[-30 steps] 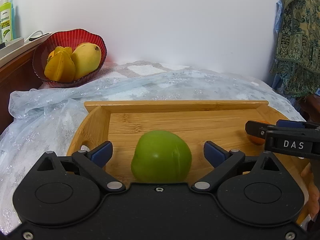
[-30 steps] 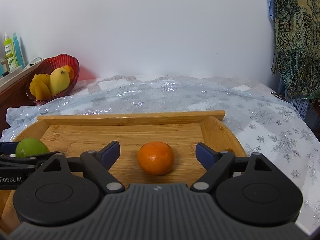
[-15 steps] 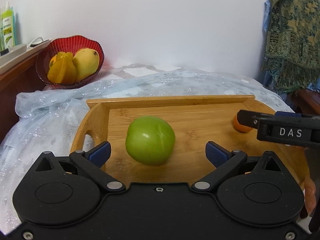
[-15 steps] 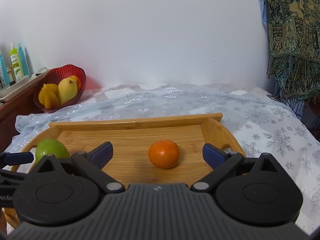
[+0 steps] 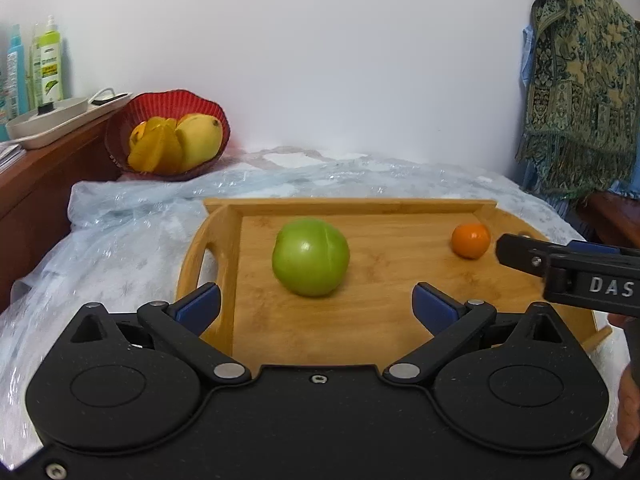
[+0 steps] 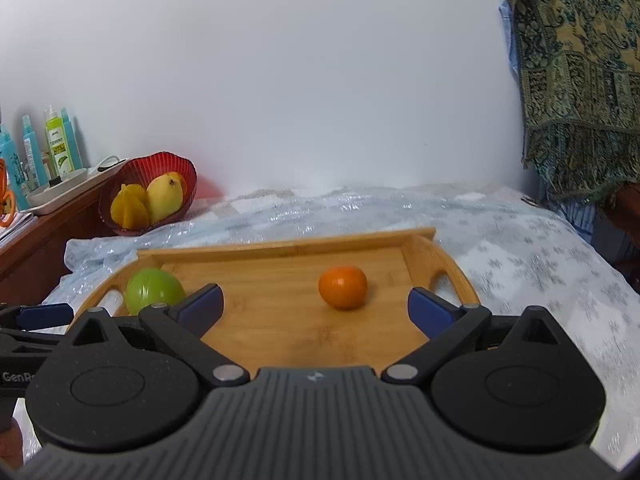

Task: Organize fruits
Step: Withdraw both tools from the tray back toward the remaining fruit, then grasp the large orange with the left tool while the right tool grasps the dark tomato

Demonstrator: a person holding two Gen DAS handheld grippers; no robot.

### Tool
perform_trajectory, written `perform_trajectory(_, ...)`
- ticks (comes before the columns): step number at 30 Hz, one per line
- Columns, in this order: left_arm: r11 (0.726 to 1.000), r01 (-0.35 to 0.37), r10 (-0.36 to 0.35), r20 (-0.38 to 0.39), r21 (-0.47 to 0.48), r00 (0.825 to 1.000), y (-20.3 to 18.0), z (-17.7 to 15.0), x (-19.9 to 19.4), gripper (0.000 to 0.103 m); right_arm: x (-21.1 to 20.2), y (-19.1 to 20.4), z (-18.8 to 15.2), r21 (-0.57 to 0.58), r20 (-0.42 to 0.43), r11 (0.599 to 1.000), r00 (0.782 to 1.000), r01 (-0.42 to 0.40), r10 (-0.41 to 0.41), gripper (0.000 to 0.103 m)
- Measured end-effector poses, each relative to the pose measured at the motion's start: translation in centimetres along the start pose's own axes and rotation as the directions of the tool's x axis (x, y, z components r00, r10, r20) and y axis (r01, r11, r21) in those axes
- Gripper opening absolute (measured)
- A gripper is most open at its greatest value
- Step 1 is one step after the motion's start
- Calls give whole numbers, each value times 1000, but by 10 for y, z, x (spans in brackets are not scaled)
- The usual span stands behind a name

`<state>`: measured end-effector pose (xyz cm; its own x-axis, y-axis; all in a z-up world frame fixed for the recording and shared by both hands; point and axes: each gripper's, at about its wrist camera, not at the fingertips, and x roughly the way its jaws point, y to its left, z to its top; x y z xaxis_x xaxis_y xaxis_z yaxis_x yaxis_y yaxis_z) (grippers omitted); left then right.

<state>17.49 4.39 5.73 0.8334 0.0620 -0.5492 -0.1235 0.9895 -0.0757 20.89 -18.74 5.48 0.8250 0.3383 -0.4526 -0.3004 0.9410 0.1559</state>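
A green apple (image 5: pixel 310 255) lies on the left half of a wooden tray (image 5: pixel 384 320); it also shows in the right wrist view (image 6: pixel 154 289). A small orange (image 6: pixel 343 287) lies on the tray's right half (image 6: pixel 288 332) and shows in the left wrist view (image 5: pixel 471 240). My left gripper (image 5: pixel 316 305) is open and empty, just short of the apple. My right gripper (image 6: pixel 316 305) is open and empty, just short of the orange. A red bowl (image 5: pixel 168 136) with a mango and yellow fruit stands at the back left.
The tray rests on a pale blue snowflake cloth (image 6: pixel 540 264). A wooden side cabinet (image 5: pixel 40 184) with bottles (image 5: pixel 48 64) and a white tray stands at the left. A patterned cloth (image 6: pixel 580 80) hangs at the right by the white wall.
Both grippers have pulled back and up from the tray. The apple and the orange, earlier between the open fingers, now lie farther ahead of them on the tray.
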Motion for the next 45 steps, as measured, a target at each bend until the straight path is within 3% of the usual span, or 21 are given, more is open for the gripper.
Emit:
perform_trajectory(5,998,49,-50,-8,-25,999,2,-12,-15,102,-23,-3,-11,12,41,1000,999,-3,2,103)
perform_trajectory(16,998,39,-41,39,58,998,0,-45,-63,102,-68,-6,-46,-35,100,999,995,8,-5,103)
perform_trajectory(27,998,35,-38,74,49,997,12,-91,-105,102,-102,5,-81,-65,143,998,990,0,9,103)
perform_trajectory(34,998,59,-60,80,9,995,19,-119,-125,103,-116,18,-102,-110,152,994,988,-15,31,103)
perform_trajectory(39,999,30,-32,86,16,996,17,-134,-134,103,-122,26,-114,-130,143,991,989,-12,31,103)
perform_trajectory(45,999,34,-36,86,23,996,17,-142,-139,103,-126,25,-120,-97,124,995,991,-36,48,101)
